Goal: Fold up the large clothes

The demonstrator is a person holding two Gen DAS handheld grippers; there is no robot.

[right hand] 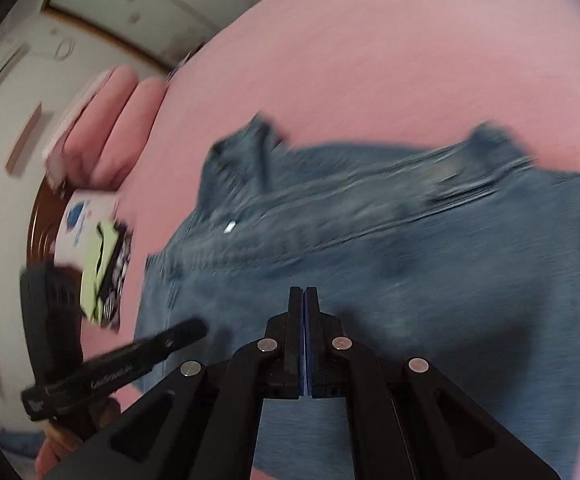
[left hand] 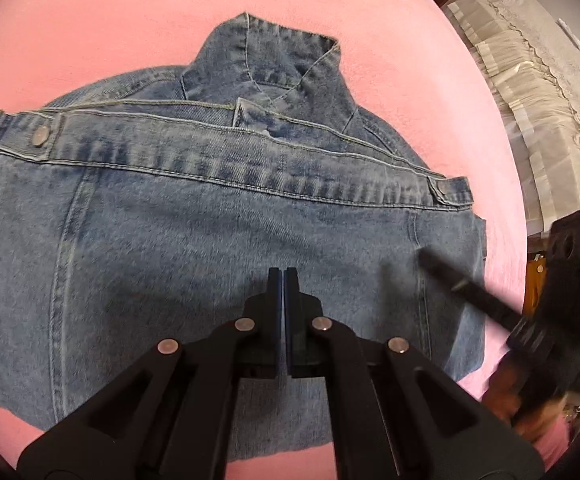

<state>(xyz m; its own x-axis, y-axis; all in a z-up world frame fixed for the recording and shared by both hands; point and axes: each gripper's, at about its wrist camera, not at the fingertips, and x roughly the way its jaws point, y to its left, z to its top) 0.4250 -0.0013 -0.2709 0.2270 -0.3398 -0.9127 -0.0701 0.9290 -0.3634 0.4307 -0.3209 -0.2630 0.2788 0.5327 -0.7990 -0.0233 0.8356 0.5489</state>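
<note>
A blue denim jacket lies folded on a pink bedsheet, hem band with metal snaps laid across it, collar at the far side. My left gripper hovers over the middle of the denim, shut, with nothing between its fingers. My right gripper appears blurred at the jacket's right edge, held by a hand. In the right wrist view the jacket is blurred by motion; the right gripper is shut and empty above it, and the left gripper pokes in over the jacket's left edge.
Stacked white lace-trimmed bedding lies beyond the bed's right edge. In the right wrist view pink pillows, a printed box and a green-and-black packet sit at the bed's left side. Pink sheet stretches beyond the jacket.
</note>
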